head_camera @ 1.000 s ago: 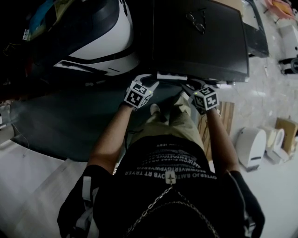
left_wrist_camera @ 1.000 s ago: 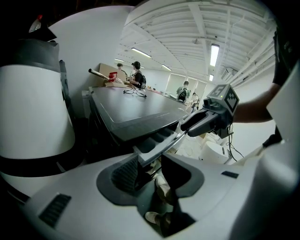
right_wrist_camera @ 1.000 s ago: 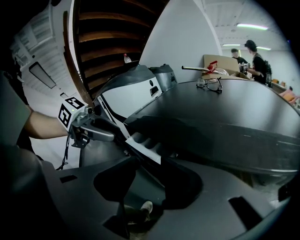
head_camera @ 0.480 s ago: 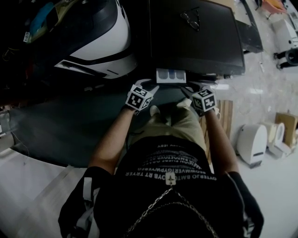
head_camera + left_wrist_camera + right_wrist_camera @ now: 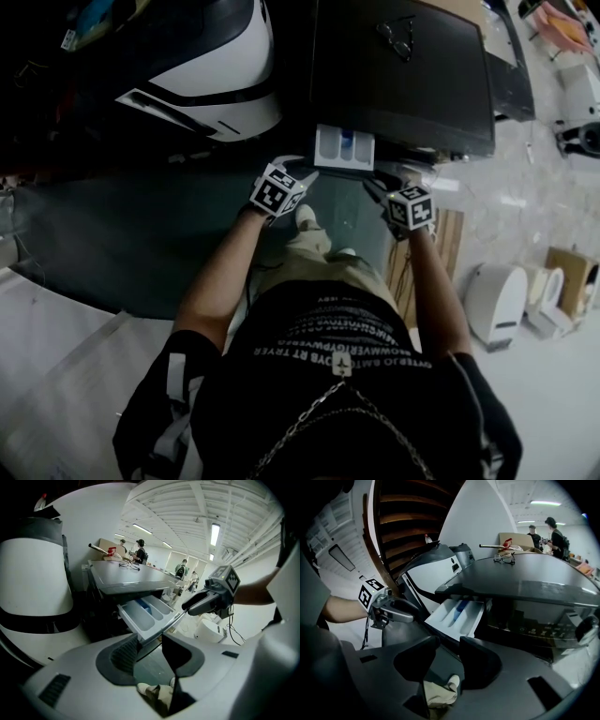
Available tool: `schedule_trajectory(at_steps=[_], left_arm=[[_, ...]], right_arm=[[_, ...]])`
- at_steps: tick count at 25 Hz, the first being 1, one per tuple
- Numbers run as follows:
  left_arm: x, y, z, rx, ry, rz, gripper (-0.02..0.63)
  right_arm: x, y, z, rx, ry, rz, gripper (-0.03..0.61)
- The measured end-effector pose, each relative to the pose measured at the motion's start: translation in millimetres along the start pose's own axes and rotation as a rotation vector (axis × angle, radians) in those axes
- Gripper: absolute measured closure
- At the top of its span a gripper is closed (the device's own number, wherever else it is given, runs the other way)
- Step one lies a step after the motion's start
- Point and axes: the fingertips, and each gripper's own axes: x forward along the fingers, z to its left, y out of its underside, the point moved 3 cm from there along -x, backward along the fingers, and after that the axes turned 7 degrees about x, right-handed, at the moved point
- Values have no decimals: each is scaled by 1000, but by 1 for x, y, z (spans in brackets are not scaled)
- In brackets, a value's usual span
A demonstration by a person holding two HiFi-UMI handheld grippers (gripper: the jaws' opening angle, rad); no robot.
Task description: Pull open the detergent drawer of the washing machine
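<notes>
Pale plastic, thin-walled: detergent drawer (image 5: 345, 148), standing well out of the washing machine (image 5: 403, 84) at the top left corner of its front, open side up. Probably light and stiff, smooth and likely slippery under hard pads. Likely to run easily on its guides and then fetch up against a catch. Best taken by the front panel near its middle, pinched over the lower lip, and drawn straight out and level. Liable to rack and bind if hauled from one corner, and to crack if levered downward while far out.

Three long compartments side by side, parted by thin walls. Toward the back of the middle one, a blue insert (image 5: 140, 605). No powder or liquid to be made out in any of them; otherwise bare, by the look of it.

Fingers of the left gripper (image 5: 150, 644) apart at a middling width, just beneath the drawer's front edge near its left corner. Lip seen running down toward the gap, contact impossible to tell. Fingers of the right gripper (image 5: 449, 644) likewise apart, clamped on nothing, with only a shoe (image 5: 451, 684) showing through the gap. Tips near the right corner of the same front edge. No firm pinch by either, judging from both gripper views.

On the machine's dark top, toward its back edge and well apart from the drawer, a pair of glasses (image 5: 397, 37).

Opening judged largely done, given how much of the tray lies exposed.
</notes>
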Motion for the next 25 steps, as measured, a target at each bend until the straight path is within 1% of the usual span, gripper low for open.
schedule_trajectory(at_steps=[4,8,13,15,18,21,23,25], left_arm=[[-3,5,-9,-3,-5,-4,471],[-4,11,-16,-8,-26,-4,468],[-6,15,-25,-23,-12,12,466],[-7,16,-28,-24,-20,14,466],[-7,20,-31,-26,-39,12,463],[-7,21,-32,-20,-56,16,463],[-7,20,-32,-10,-61,25,463],[-9,19,-35,7,-80,35,463]], right_arm=[[-3,10,4,-24,3,0,428],[-6,14,10,-19,6,-6,428],[-9,24,9,-28,-10,5,428],[-10,27,10,-19,-16,8,428],[-12,29,14,-31,-20,9,428],[-10,31,14,-5,-30,1,428],[-10,32,13,-12,-21,13,428],[-15,30,12,-46,9,14,428]])
